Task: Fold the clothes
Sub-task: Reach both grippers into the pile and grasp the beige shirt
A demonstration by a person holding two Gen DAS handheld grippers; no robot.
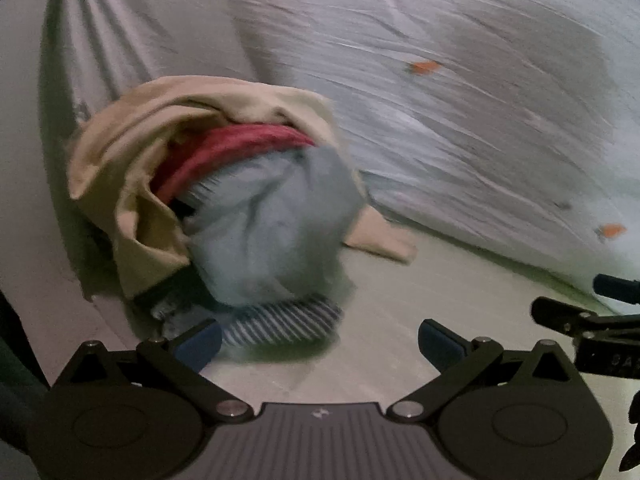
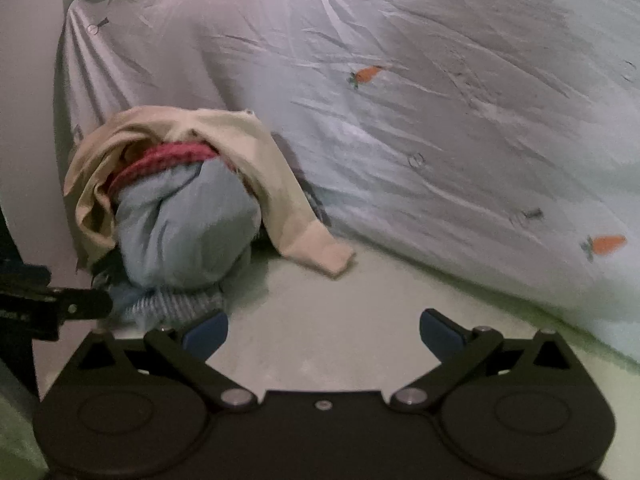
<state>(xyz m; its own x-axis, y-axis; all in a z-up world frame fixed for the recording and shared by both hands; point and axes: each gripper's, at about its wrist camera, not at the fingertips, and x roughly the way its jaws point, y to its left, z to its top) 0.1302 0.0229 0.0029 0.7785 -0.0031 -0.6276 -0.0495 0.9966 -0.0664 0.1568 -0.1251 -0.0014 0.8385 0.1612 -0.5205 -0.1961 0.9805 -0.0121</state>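
Note:
A heap of clothes lies on the pale surface: a beige garment [image 1: 132, 168] [image 2: 256, 168] draped on top, a red one [image 1: 240, 144] [image 2: 168, 156] under it, a bunched light-blue one [image 1: 272, 224] [image 2: 184, 224] in front, and a blue-and-white striped one [image 1: 280, 324] [image 2: 176, 306] at the bottom. My left gripper [image 1: 320, 344] is open, empty, just short of the striped piece. My right gripper [image 2: 324, 334] is open and empty, with the heap ahead to its left. Each gripper shows at the edge of the other's view.
A large pale sheet with a carrot print [image 1: 460, 92] [image 2: 440, 100] rises behind and to the right of the heap. Bare pale surface [image 1: 440, 288] [image 2: 360, 300] lies in front of both grippers. A dark object [image 1: 16, 344] stands at the far left.

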